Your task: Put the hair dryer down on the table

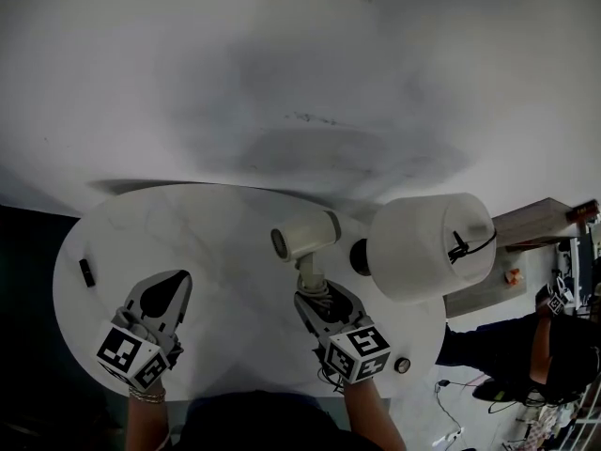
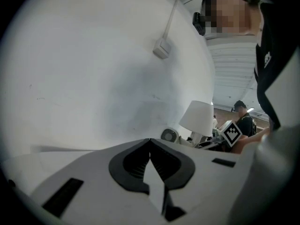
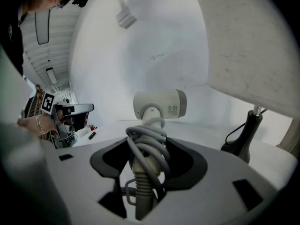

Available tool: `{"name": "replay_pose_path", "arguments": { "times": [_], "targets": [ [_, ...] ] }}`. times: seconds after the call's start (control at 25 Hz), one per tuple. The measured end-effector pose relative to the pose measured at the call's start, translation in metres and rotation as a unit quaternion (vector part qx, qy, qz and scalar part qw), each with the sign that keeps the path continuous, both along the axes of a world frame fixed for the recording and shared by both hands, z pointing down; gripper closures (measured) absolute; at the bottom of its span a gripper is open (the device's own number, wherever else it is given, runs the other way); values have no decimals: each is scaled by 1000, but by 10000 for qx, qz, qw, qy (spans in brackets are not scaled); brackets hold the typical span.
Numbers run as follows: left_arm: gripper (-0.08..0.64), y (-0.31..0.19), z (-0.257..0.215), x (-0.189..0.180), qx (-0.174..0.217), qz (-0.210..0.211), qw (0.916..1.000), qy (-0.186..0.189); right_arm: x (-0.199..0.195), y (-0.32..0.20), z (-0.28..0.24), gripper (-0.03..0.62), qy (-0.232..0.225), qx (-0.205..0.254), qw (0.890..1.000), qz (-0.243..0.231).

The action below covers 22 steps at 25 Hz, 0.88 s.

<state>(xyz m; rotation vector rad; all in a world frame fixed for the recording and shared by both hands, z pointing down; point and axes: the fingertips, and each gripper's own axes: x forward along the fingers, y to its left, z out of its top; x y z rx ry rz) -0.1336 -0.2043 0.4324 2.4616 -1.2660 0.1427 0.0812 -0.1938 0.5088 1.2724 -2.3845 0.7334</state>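
A cream hair dryer (image 1: 305, 233) with its grey cord wound round the handle is in my right gripper (image 1: 313, 294), over the back right part of the round white table (image 1: 225, 242). In the right gripper view the jaws are shut on the corded handle (image 3: 146, 149) and the dryer's head (image 3: 159, 104) stands beyond them, barrel crosswise. Whether it touches the tabletop I cannot tell. My left gripper (image 1: 177, 280) hovers over the table's front left, shut with nothing in it (image 2: 150, 142). The left gripper view shows the dryer's rear grille (image 2: 169, 135) in the distance.
A lamp with a large white shade (image 1: 432, 245) and dark base (image 1: 360, 256) stands just right of the dryer, its black cord trailing. A small black object (image 1: 86, 272) lies at the table's left edge. A person (image 1: 526, 346) sits beyond the table's right side.
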Motion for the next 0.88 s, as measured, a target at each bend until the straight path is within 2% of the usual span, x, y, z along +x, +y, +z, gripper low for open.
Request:
{"name": "replay_pose_path", "arguments": {
  "times": [0.48,0.88],
  "targets": [
    [543,-10,24,11,-322,153,9994,-38,16,-10,15,344,145,-146,9995,237],
    [543,-14,36,17,-528,179,9984,-39,30,-18,41,344,295,-485,9971,498]
  ]
}}
